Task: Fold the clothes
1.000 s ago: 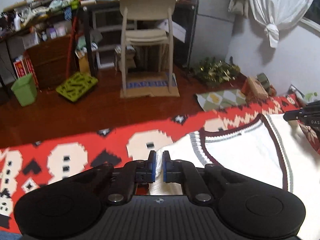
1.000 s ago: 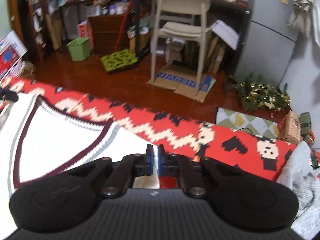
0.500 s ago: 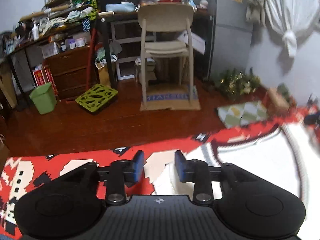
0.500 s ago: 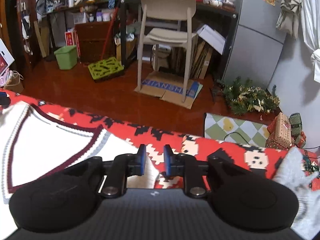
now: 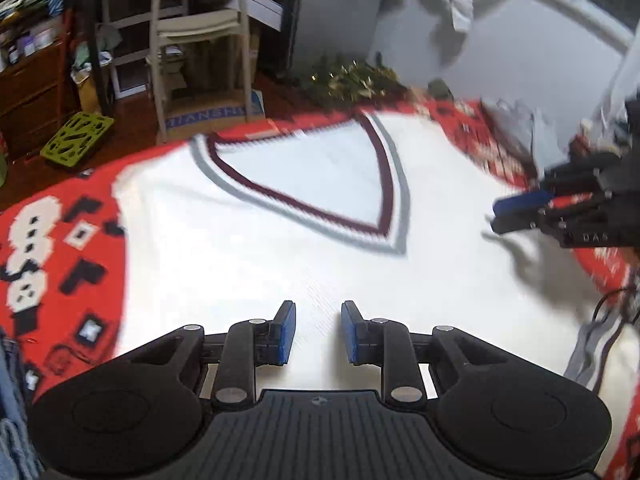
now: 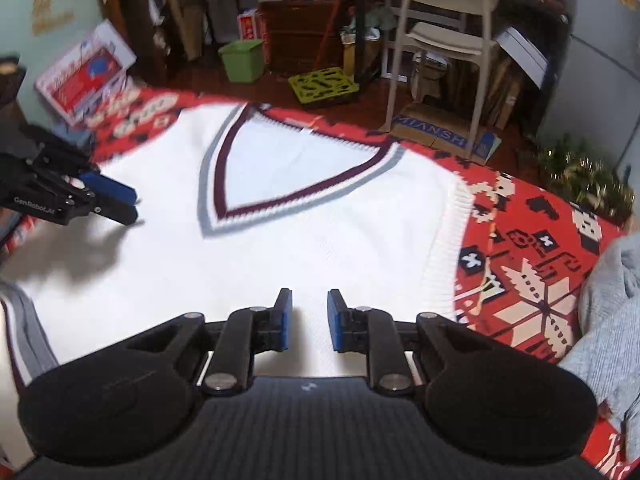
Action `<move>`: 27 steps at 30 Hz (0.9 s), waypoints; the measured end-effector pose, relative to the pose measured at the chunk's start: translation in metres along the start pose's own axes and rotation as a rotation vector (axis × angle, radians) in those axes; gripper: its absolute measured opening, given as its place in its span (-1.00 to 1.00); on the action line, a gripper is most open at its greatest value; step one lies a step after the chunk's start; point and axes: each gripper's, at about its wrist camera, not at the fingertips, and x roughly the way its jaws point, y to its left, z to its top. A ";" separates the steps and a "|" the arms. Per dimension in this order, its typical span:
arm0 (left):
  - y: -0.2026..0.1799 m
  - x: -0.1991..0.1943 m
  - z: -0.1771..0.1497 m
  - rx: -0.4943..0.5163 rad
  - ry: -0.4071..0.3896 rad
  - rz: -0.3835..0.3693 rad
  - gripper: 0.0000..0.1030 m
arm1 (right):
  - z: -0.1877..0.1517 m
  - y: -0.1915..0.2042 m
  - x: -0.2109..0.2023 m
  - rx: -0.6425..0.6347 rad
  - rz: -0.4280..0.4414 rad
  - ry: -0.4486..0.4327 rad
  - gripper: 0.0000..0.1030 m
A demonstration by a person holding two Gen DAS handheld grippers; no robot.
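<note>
White V-neck vest (image 5: 248, 248) lies spread flat on the red patterned blanket (image 5: 60, 248), neckline toward the far edge, with its maroon-and-grey trim plainly visible in both wrist views. Change noted: a second ago each gripper was pinched on a shoulder corner; both have since let go and drawn back over the body of the garment. Left gripper (image 5: 318, 330) is released, fingers apart, nothing between them. Right gripper (image 6: 309, 320) is likewise released and empty. Both hover above the white knit, apart from each other. Assessment: the laying-out step appears complete and no fold has yet been made. A grey garment (image 6: 616, 320) waits at the blanket's right edge. Frames are motion-blurred; fine wrinkles cannot be judged.
</note>
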 end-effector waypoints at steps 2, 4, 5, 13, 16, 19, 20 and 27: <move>-0.007 0.006 -0.001 0.030 -0.015 0.023 -0.53 | -0.002 0.008 0.010 -0.026 -0.018 0.014 -0.60; -0.008 0.011 0.005 0.049 -0.032 0.051 -0.53 | 0.001 0.010 0.016 -0.037 -0.032 -0.006 -0.60; -0.007 0.015 0.007 0.057 -0.041 0.069 -0.53 | 0.004 0.007 0.019 -0.030 -0.043 -0.014 -0.59; 0.017 0.036 0.035 0.021 -0.068 0.121 -0.47 | 0.045 -0.032 0.058 0.073 -0.080 -0.030 -0.59; 0.026 0.046 0.049 0.004 -0.071 0.132 -0.42 | 0.062 -0.040 0.074 0.078 -0.100 -0.033 -0.49; 0.037 0.054 0.059 -0.023 -0.075 0.136 -0.39 | 0.075 -0.048 0.088 0.087 -0.123 -0.044 -0.39; 0.040 0.057 0.063 -0.023 -0.078 0.141 -0.39 | 0.079 -0.053 0.093 0.097 -0.126 -0.049 -0.39; 0.058 0.076 0.088 -0.028 -0.092 0.169 -0.37 | 0.105 -0.075 0.118 0.140 -0.130 -0.070 -0.59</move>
